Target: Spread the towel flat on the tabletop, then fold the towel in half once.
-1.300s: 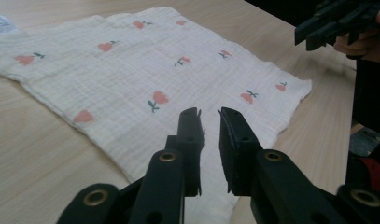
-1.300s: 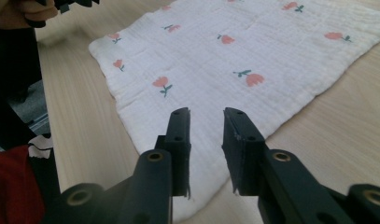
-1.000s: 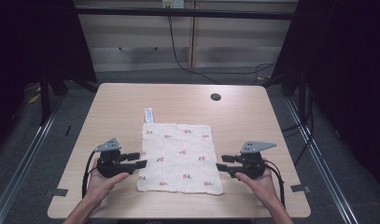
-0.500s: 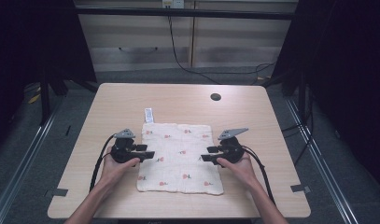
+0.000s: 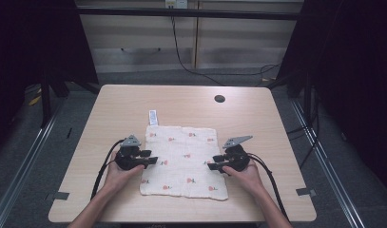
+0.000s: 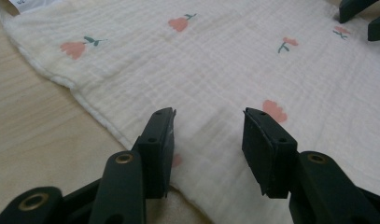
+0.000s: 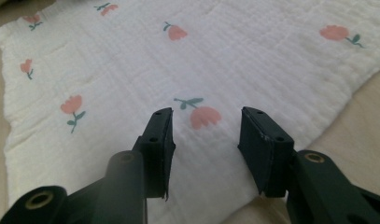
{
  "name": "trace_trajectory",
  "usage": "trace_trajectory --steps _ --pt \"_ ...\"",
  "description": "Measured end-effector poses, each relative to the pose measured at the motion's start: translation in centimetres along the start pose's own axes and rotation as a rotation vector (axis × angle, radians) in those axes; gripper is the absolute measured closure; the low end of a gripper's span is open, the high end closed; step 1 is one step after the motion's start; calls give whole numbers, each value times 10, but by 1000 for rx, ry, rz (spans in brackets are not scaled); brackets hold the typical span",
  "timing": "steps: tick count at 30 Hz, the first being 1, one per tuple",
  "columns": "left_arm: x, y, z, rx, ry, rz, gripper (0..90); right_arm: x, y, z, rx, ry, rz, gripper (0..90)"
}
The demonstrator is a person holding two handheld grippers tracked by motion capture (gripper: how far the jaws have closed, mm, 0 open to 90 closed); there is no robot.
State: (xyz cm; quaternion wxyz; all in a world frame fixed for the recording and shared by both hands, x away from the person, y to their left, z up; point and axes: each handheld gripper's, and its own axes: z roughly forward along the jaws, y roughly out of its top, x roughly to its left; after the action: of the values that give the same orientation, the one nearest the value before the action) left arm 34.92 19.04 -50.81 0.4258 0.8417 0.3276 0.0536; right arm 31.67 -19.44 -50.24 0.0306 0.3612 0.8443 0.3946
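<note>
My left gripper (image 5: 152, 160) and right gripper (image 5: 214, 166) sit at the cloth's (image 5: 184, 159) side edges. Both have just been closing, jaws parted, gripping nothing.

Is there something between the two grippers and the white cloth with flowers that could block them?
Nothing visible blocks them. The left gripper and right gripper sit open at opposite side edges of the cloth, jaws over bare fabric.

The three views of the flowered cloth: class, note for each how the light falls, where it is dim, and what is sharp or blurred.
High view: the table is evenly lit, its surroundings nearly black, the cloth slightly soft. Left gripper view: warm light; the weave is crisp near the left gripper and softens farther off. Right gripper view: dimmer and cooler; the right gripper casts faint shadow, and the far flowers blur.
</note>
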Motion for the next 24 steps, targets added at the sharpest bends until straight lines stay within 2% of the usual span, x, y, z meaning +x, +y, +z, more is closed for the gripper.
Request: trace_trajectory --steps 3,8,12,18,21,23,24 --pt "-3 -1 0 -1 -4 0 536 3 -4 -3 -3 -14 -7 545" --pt "-13 -3 -2 14 -20 29 536 9 -8 -7 11 -27 -23 543" --pt "-20 -6 -3 20 -32 35 536 15 -12 -11 21 -25 -23 544" --pt "-26 -10 -7 24 -46 19 546 19 -16 -15 31 -13 -22 544" --pt "-31 -11 -8 26 -50 29 546 23 -20 -19 44 -10 -31 544" --pt "-35 -12 -7 25 -56 16 546 25 -23 -21 42 -3 -32 545" --pt "-37 -12 -7 30 -56 30 546 26 -24 -23 43 -3 -22 545"
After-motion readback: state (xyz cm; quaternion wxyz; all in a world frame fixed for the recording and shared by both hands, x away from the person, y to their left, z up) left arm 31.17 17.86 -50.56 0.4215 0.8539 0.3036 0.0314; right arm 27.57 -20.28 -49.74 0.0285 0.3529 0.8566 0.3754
